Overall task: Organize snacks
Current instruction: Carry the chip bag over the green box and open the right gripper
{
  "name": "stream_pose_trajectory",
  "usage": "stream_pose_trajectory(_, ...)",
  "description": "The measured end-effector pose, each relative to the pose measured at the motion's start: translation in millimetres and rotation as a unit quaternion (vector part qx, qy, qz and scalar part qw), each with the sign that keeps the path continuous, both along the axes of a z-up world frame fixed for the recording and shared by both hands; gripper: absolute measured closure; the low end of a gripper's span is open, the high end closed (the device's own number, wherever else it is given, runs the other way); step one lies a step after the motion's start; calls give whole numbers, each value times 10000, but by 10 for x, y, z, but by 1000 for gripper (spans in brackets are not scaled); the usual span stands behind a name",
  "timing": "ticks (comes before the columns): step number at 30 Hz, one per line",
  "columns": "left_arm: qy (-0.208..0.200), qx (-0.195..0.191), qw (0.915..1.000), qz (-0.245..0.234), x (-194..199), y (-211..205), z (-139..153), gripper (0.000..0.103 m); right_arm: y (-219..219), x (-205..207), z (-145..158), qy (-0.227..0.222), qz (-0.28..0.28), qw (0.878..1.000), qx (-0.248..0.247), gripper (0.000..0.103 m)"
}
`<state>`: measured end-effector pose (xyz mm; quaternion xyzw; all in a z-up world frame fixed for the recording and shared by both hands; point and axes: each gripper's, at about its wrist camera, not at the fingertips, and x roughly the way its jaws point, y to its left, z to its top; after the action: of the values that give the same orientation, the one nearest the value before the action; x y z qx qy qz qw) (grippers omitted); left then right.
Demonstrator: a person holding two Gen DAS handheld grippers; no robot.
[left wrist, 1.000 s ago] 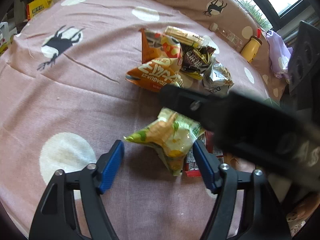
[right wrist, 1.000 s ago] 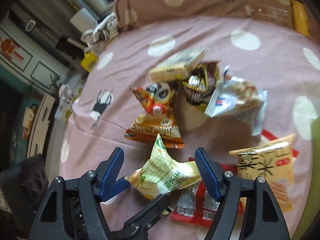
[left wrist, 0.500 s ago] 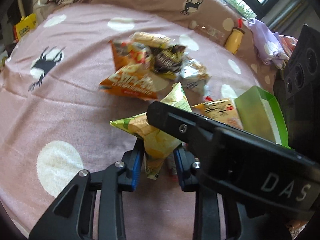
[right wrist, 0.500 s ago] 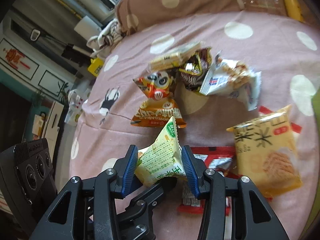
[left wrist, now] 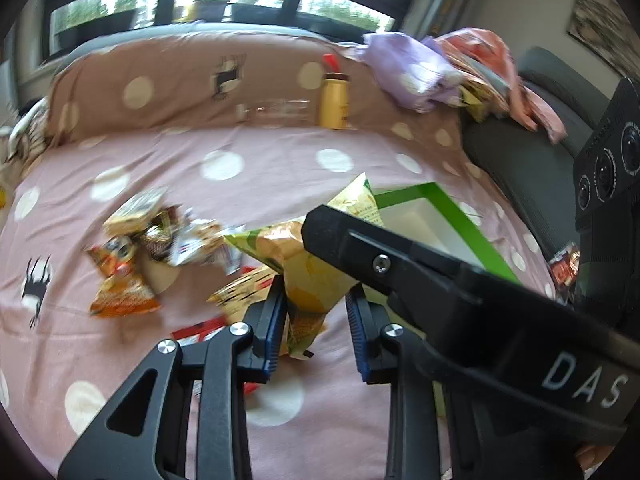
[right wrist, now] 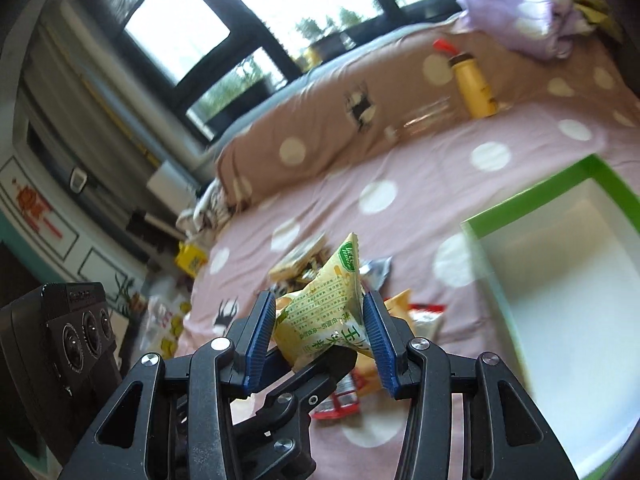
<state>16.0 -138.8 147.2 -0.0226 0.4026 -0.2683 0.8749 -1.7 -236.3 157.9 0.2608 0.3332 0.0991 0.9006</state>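
— Any room around the green box (right wrist: 560,272)?
— Its near rim sits just right of the lifted yellow-green snack bag (right wrist: 324,312), with bare polka-dot bedspread (left wrist: 168,168) beyond.
— Changed?
— The bag lay on the cloth a second ago; now it's raised, long axis upright, corner up.
— Grippers?
— Both right gripper (right wrist: 326,328) and left gripper (left wrist: 316,312) pinch it (views blurred).
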Motion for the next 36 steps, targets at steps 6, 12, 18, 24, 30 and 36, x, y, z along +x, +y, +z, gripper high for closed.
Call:
stream_pose_trajectory(6,-229,300,9974,-612,-57,-623,60,76,-432,-170,-11,-13,-774,9967,237,54)
stream_pose_trajectory(12,-198,259,9920,-1222,-47,-1095,20,76,-845,-338,-124,176,-1447,9883,446,54)
stream_pose_trajectory(18,-22,332,9863,-1616,-21,-1500,-114,77,-1166,-398,-337,468,-1907,9780,709,54)
stream_pose_trajectory(24,186,364,9826,-1813,11,-1694,-272,77,-1388,-452,-525,714,-2117,9705,908,54)
stream_pose_trajectory(30,487,393,9789,-1947,46,-1840,-445,76,-1522,-472,-678,1024,-2305,9630,950,54)
stream_pose_trajectory(36,778,383,9758,-2006,98,-1900,-587,76,-1587,-448,-783,1307,-2401,9572,951,54)
